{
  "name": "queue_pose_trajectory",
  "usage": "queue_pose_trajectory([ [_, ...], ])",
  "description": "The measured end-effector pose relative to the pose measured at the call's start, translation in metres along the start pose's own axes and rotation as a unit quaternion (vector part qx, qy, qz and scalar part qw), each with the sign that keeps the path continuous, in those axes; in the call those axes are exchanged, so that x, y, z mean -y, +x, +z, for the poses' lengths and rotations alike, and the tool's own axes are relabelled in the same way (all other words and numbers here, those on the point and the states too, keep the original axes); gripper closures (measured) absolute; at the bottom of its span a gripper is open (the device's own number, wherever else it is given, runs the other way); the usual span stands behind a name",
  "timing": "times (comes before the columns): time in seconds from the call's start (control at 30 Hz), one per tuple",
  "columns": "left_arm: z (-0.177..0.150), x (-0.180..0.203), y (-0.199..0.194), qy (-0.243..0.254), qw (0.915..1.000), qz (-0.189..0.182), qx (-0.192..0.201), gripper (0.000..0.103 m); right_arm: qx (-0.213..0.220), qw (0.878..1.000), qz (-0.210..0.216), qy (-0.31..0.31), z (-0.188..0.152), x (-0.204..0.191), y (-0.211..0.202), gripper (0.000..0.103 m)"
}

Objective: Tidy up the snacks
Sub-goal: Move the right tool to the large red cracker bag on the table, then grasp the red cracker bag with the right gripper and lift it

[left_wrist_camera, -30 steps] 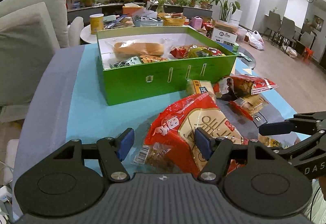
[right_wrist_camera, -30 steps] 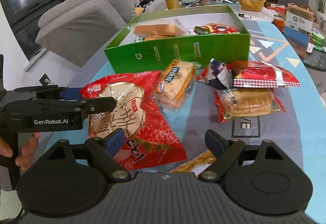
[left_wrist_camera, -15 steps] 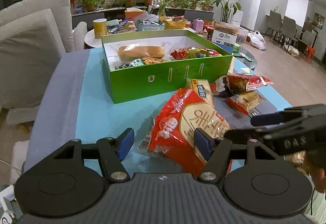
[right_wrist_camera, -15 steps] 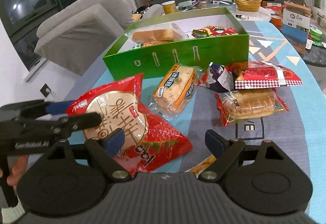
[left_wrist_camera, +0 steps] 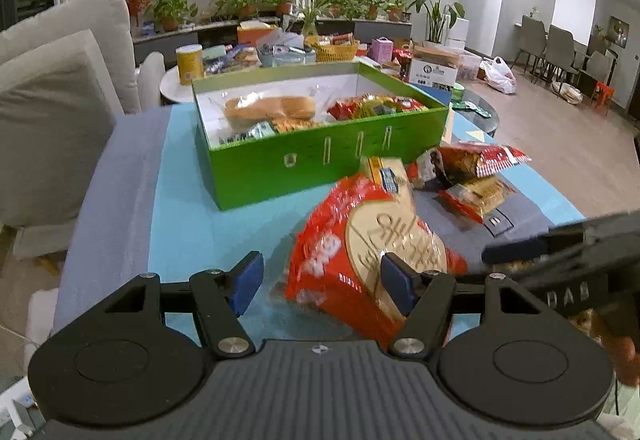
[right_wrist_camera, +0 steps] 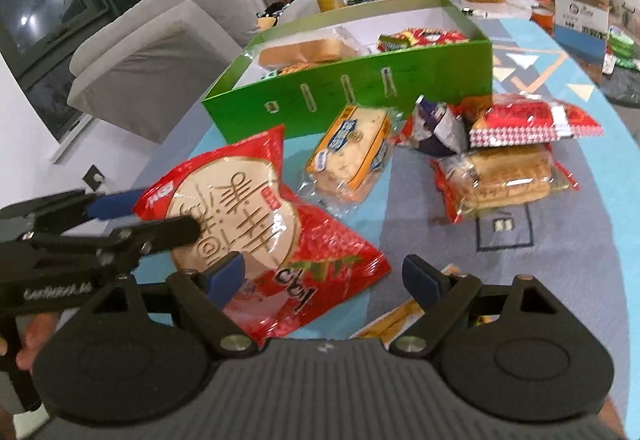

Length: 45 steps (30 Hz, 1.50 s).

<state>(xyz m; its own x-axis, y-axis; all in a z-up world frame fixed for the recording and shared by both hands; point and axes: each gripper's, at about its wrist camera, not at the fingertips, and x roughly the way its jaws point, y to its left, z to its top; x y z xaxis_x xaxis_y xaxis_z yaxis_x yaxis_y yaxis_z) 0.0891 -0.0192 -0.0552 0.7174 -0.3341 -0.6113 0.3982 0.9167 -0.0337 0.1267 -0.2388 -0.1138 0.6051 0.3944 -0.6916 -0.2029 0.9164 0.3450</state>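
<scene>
Large red crinkly plastic snack bag (right_wrist_camera: 256, 228) lies on the blue patterned tablecloth (right_wrist_camera: 560, 240), in front of the open green cardboard box (right_wrist_camera: 360, 88). Left gripper (left_wrist_camera: 320, 280) spread wide around its near edge, not clamped. Right gripper (right_wrist_camera: 320, 276) likewise spread, empty. Box partly filled; several packets in front of box remain.

Clearance, as I read it from both wrist views. Open lane: bare turquoise cloth on the surface (left_wrist_camera: 188, 224) left of the open green cardboard box (left_wrist_camera: 320, 164). Obstacle ahead of my left tongs (left_wrist_camera: 320, 282): large red crinkled snack bag (left_wrist_camera: 360, 252), tilted up. Right of it, a yellow-labelled clear bread packet (right_wrist_camera: 352, 156) and stacked red-wrapped bread packs (right_wrist_camera: 512, 160) crowd the box's front wall. My right tongs (right_wrist_camera: 326, 282) hang wide apart over grey cloth.
</scene>
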Motion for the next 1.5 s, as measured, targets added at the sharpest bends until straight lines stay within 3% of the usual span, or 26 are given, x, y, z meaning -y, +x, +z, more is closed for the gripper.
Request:
queue_pose_trajectory([
  [0.17,0.012,-0.001,0.018,0.010,0.9999,-0.001,-0.003,0.042,0.001,0.999,0.016,0.048,0.000,0.008,0.007,0.055],
  [0.23,0.013,-0.004,0.023,-0.001,0.9999,-0.012,-0.011,0.046,0.005,0.998,0.025,0.064,0.001,0.010,0.008,0.055],
  [0.3,0.010,-0.007,0.023,-0.014,0.9992,-0.032,-0.019,0.057,0.010,0.996,0.040,0.082,0.002,0.012,0.010,0.055],
  [0.4,0.005,-0.008,0.018,-0.014,0.9988,-0.041,-0.023,0.058,0.023,0.994,0.052,0.097,0.007,0.012,0.009,0.065],
  [0.63,-0.010,0.001,-0.003,0.005,0.9985,-0.046,-0.029,0.057,0.041,0.993,0.052,0.094,0.019,0.011,0.006,0.065],
  [0.87,-0.018,0.003,-0.015,-0.003,0.9988,-0.040,-0.030,0.057,0.026,0.997,0.027,0.065,0.009,0.010,-0.008,0.045],
  [1.13,-0.028,0.003,-0.027,0.002,0.9989,-0.037,-0.028,0.055,-0.014,0.992,0.072,0.102,0.001,0.009,0.014,0.043],
  [1.27,-0.031,0.002,-0.027,0.005,0.9983,-0.052,-0.026,0.052,-0.022,0.990,0.092,0.105,0.001,-0.002,0.021,0.046],
  [1.33,-0.033,0.003,-0.026,0.001,0.9979,-0.061,-0.023,0.051,-0.021,0.990,0.099,0.099,0.003,-0.008,0.022,0.056],
  [1.5,-0.031,0.008,-0.030,0.007,0.9976,-0.067,-0.015,0.052,-0.013,0.990,0.109,0.085,0.012,-0.022,0.018,0.059],
])
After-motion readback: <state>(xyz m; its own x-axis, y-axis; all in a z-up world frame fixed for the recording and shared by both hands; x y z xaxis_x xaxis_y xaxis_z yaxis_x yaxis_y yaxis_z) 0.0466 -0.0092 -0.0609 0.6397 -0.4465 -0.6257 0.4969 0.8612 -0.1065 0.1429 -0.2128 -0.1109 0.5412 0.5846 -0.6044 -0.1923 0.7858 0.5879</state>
